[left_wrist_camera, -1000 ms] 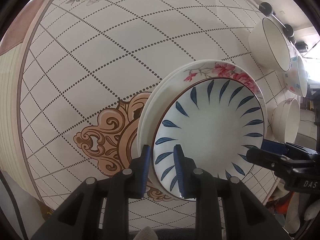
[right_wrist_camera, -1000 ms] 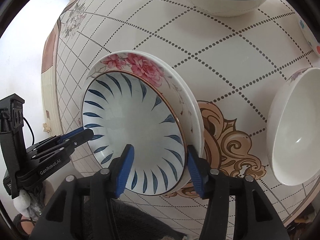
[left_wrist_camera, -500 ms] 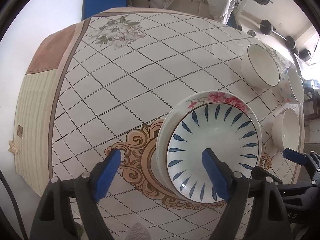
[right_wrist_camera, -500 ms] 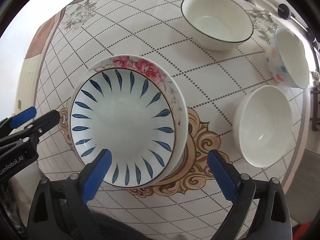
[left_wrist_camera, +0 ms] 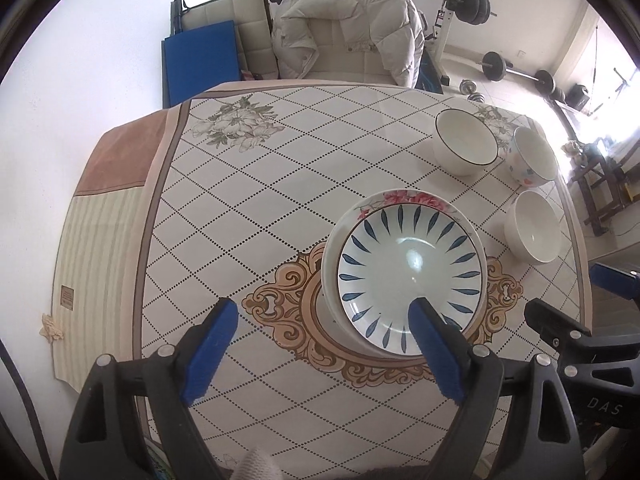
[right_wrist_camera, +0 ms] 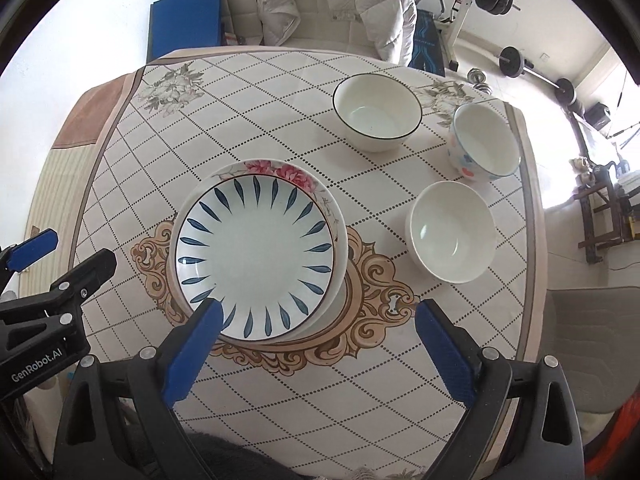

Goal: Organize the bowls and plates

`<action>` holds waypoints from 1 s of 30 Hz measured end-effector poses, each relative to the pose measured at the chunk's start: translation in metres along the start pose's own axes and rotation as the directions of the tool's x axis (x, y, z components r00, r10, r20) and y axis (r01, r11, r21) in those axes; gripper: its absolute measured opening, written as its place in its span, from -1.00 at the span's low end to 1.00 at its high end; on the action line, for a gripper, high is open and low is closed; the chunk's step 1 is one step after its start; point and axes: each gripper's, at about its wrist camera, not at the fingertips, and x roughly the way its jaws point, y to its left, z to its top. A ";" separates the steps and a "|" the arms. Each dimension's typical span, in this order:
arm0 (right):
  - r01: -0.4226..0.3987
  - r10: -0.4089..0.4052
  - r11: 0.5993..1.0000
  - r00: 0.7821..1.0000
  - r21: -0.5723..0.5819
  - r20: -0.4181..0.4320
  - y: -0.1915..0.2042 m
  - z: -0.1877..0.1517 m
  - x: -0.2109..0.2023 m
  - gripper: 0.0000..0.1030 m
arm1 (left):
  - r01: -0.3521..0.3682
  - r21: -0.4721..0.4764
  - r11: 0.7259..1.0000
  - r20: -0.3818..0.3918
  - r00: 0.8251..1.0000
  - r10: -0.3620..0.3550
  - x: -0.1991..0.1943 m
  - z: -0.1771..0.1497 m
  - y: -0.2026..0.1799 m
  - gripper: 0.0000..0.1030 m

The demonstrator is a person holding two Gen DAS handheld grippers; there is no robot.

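While both grippers hang above it, the table (left_wrist_camera: pixel 248 200) shows a cream cloth with a dotted diamond grid, grey flower prints at the far corners and a tan scroll medallion (left_wrist_camera: pixel 280 312) near the front edge. The room behind holds a pale chair draped with a white puffer jacket (left_wrist_camera: pixel 348 28), a blue mat (left_wrist_camera: pixel 200 68) leaning by the white wall, and a weight rack with barbells (left_wrist_camera: pixel 516 72) on the tiled floor. On the medallion sits the blue-leaf plate (right_wrist_camera: pixel 256 256), stacked inside the pink-flower plate (right_wrist_camera: pixel 280 170), whose rim shows behind it. To the right stand three bowls, apart from each other: the black-rimmed bowl (right_wrist_camera: pixel 376 112) farthest, the spotted bowl (right_wrist_camera: pixel 484 142) by the table edge, the plain white bowl (right_wrist_camera: pixel 450 232) nearest the stack. The left gripper (left_wrist_camera: pixel 324 344) has its fingers spread wide, holding nothing; the right gripper (right_wrist_camera: pixel 316 348) likewise wide apart and empty. A second ago the left gripper was pinched on the blue-leaf plate's near rim and the right one straddled the stack's edge close up; since then both have opened and pulled back and up, so the whole table and room come into view. The plates sit in the same spot on the medallion.
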 end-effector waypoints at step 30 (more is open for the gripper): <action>0.037 -0.047 0.997 0.985 0.064 0.166 0.034 -0.062 -0.106 0.92 | -0.004 -0.040 0.999 0.169 0.986 0.011 -0.080 -0.030 0.010 0.69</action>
